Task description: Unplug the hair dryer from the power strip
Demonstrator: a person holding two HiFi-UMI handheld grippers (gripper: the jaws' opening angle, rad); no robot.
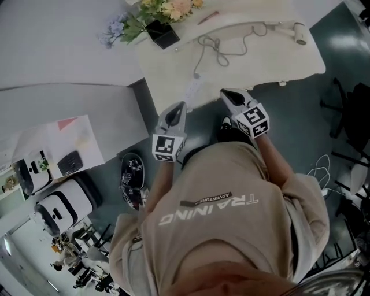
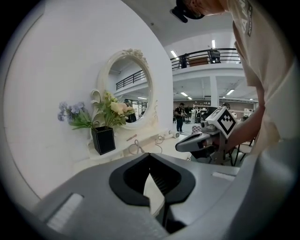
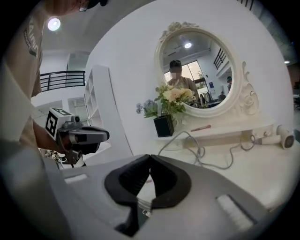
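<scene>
A white hair dryer (image 1: 299, 33) lies at the far right of the white dressing table (image 1: 289, 63). Its grey cable (image 1: 231, 43) loops across the top to a white power strip (image 1: 193, 88) near the table's front left edge. My left gripper (image 1: 180, 107) hovers just short of that edge, shut and empty. My right gripper (image 1: 226, 93) is beside it at the edge, also shut and empty. In the right gripper view the hair dryer (image 3: 283, 139) and the cable (image 3: 206, 152) lie ahead of the right gripper (image 3: 150, 156). The left gripper (image 2: 150, 154) faces the table, with the hair dryer (image 2: 176, 134) far off.
A black vase of flowers (image 1: 163, 34) and a pink stick (image 1: 209, 17) stand at the table's back, under an oval mirror (image 3: 201, 70). A grey wall (image 1: 58, 40) runs on the left. A black chair (image 1: 347, 115) and floor cables (image 1: 318, 170) are on the right.
</scene>
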